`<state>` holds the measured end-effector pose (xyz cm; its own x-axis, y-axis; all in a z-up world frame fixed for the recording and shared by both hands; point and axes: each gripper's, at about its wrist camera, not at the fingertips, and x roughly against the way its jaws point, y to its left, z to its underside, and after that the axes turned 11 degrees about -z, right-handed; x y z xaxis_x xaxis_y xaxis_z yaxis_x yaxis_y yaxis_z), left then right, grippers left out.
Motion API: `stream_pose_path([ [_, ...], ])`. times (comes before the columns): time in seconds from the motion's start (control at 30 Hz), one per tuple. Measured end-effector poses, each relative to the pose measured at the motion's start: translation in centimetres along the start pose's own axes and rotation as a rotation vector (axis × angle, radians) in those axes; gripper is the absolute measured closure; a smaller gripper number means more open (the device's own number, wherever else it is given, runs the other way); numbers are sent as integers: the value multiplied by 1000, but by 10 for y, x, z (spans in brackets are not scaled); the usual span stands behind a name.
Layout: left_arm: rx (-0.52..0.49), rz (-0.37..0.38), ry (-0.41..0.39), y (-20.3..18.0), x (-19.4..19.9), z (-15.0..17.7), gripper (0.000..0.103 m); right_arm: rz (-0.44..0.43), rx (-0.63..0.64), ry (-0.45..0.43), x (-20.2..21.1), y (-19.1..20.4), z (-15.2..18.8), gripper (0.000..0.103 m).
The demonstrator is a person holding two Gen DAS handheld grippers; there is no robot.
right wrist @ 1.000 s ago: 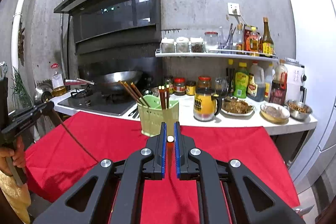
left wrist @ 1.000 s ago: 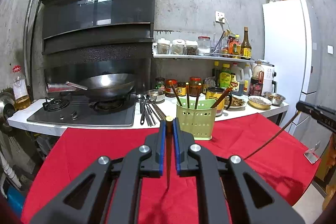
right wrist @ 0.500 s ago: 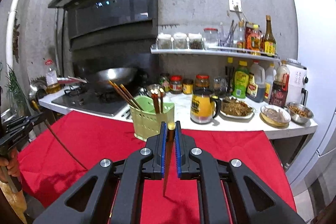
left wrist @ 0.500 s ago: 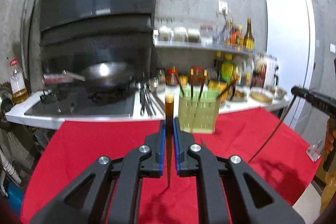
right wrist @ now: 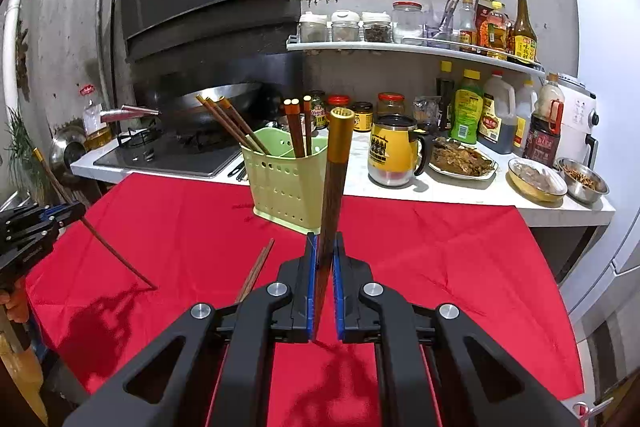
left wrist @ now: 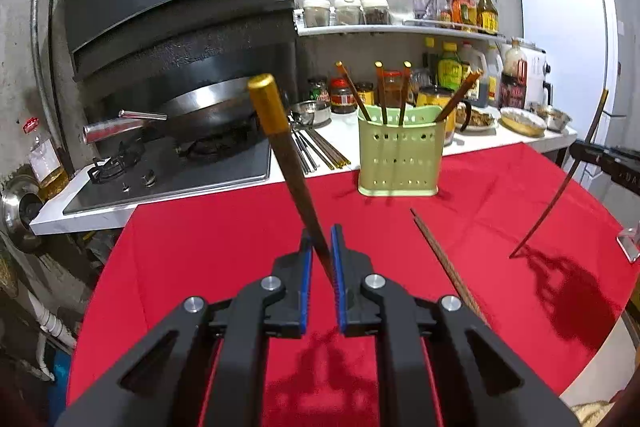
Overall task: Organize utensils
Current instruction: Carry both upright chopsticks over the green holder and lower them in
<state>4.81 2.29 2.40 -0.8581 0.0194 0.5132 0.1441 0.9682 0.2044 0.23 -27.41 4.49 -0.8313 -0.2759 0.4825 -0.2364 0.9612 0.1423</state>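
- Red cloth (left wrist: 224, 239) covers the table; its far edge butts against the white counter (left wrist: 360, 131).
- Left gripper (left wrist: 321, 259): black frame, blue-padded jaws narrow, clamped on a dark wooden chopstick with a gold cap (left wrist: 280, 131). Stick stands tilted, gold end up and leaning left in the left wrist view, thin end below the pads.
- Right gripper (right wrist: 323, 263): same build, jaws narrow, clamped on a second gold-capped dark wooden chopstick (right wrist: 335, 179). Near upright, gold end up, thin end under the pads just above the cloth.
- From the right wrist view the left gripper sits at the cloth's left edge, its stick's tip close to the cloth; can't tell if it touches.
- From the left wrist view the right gripper shows at the right edge, its stick's tip close over the cloth too.
- Pale green perforated plastic utensil holder (left wrist: 400, 155) stands upright on the cloth near the far edge, beside the counter. Several brown chopsticks already stand in it, leaning outward; divider visible inside.
- One loose brown wooden chopstick (left wrist: 440, 259) lies flat on the cloth between the two grippers, nearer than the holder, thin end pointing toward the holder.
- Metal chopsticks and spoons (left wrist: 316, 147) lie on the counter left of the holder, next to the black gas hob (left wrist: 168, 171) with a steel wok (left wrist: 200, 111).
- Yellow mug (right wrist: 394, 155), food dishes, sauce bottles sit along the counter to the right.
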Motion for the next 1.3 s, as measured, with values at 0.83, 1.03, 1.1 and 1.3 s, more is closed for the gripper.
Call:
stream_pose_path([
  [0.83, 193, 180, -293, -26, -60, -168, 97, 75, 94, -280, -44, -20, -130, 96],
  [1.03, 161, 190, -267, -46, -91, -178, 97, 21, 96, -283, -72, -18, -146, 96],
  [1.1, 156, 202, -237, -51, -107, -177, 97, 5, 88, -249, -90, -19, -144, 96],
  [1.3, 137, 181, -190, -56, -136, -170, 97, -15, 56, -252, -105, -26, -139, 96],
])
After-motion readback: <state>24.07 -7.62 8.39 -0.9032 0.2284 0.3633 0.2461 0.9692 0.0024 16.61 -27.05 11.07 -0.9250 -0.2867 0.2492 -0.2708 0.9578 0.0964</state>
